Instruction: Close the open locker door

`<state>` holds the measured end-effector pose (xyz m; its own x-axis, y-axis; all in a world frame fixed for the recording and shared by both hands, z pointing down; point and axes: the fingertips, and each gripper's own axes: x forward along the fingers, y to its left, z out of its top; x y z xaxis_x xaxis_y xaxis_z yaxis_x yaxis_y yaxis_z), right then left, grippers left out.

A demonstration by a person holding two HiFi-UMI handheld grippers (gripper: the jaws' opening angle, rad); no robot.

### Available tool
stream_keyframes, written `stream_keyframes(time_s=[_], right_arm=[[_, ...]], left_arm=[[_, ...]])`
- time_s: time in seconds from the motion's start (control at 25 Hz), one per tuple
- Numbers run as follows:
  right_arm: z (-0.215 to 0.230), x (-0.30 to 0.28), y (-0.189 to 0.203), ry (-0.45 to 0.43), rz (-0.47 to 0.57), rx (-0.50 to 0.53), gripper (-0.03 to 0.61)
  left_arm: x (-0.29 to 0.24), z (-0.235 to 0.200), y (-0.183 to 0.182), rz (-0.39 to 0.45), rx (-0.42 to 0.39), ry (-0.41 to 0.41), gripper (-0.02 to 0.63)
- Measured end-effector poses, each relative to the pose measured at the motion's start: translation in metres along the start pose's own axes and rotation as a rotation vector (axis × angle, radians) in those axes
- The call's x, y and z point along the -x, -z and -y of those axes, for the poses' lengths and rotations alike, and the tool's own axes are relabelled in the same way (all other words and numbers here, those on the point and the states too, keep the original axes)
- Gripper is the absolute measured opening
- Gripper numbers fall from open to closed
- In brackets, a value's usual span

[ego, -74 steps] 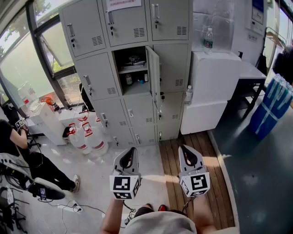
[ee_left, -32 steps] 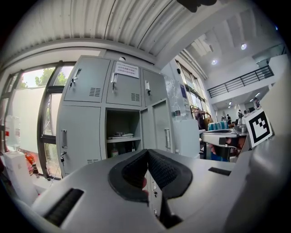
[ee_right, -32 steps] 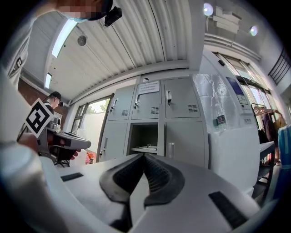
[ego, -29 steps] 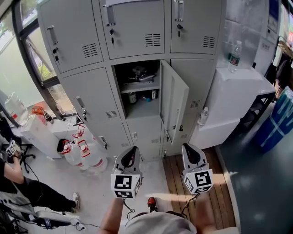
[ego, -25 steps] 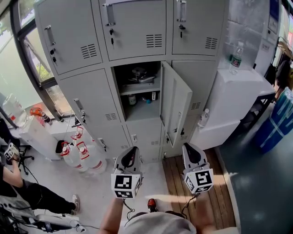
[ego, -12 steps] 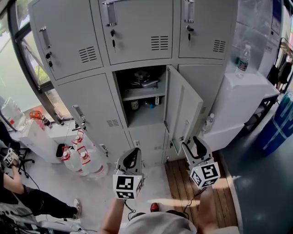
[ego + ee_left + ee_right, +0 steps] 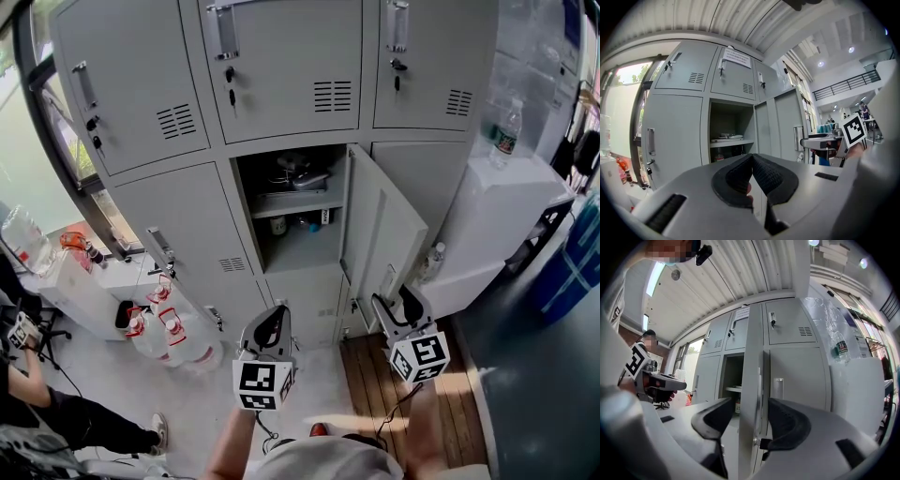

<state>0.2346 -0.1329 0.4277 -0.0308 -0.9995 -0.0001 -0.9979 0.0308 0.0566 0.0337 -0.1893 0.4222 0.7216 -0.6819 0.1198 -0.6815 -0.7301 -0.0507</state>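
Note:
The grey locker bank (image 7: 281, 75) has one open compartment (image 7: 292, 220) with a shelf and small items. Its door (image 7: 386, 230) swings out to the right. My right gripper (image 7: 398, 306) sits at the door's lower edge, near the handle, and its jaws are opening. In the right gripper view the door's edge (image 7: 752, 380) shows in the gap of the right gripper (image 7: 747, 414), with both pads apart from it. My left gripper (image 7: 271, 322) hangs lower left of the door, below the compartment. It is shut and empty in the left gripper view (image 7: 751, 163), which faces the door (image 7: 780, 122).
Several water jugs (image 7: 173, 323) stand on the floor at the left by a window. A white cabinet (image 7: 492, 211) with a bottle (image 7: 507, 127) on top stands right of the lockers. A seated person (image 7: 42, 412) is at far left. Wooden boards (image 7: 375, 394) lie underfoot.
The lockers have come closer. My right gripper has risen to the door's lower edge and its jaws have spread apart. The left gripper stays shut and low.

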Motion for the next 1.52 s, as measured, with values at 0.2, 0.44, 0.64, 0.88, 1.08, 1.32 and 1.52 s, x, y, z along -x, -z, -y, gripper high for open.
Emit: stream_keyframes(time_s=[0.2,0.44,0.64,0.88,1.08,1.32,1.52], right_arm=[[-0.001,-0.006,0.001,-0.002,-0.001,0.010,0.225],[-0.002,-0.005,-0.002,0.003,0.014,0.015,0.149],[-0.010,-0.007,-0.003,-0.018,0.017,0.014,0.144],[-0.027,-0.010,-0.004,-0.064,0.022,0.007,0.152],[-0.037,-0.013,-0.004,-0.091,0.022,0.004,0.156],[-0.055,-0.018,-0.005,-0.131,0.023,0.006,0.162],[-0.070,-0.025,-0.007,-0.160,0.022,0.012,0.158]], left_arm=[[-0.004,-0.005,0.004,-0.008,0.003,-0.008,0.021],[-0.001,-0.008,0.006,-0.014,0.006,-0.022,0.021],[0.006,-0.011,0.007,-0.017,0.008,-0.036,0.021],[0.015,-0.021,0.008,-0.013,0.010,-0.062,0.021],[0.022,-0.025,0.007,-0.008,0.007,-0.074,0.021],[0.031,-0.033,0.008,-0.004,0.006,-0.088,0.021],[0.039,-0.044,0.008,-0.002,0.008,-0.108,0.021]])
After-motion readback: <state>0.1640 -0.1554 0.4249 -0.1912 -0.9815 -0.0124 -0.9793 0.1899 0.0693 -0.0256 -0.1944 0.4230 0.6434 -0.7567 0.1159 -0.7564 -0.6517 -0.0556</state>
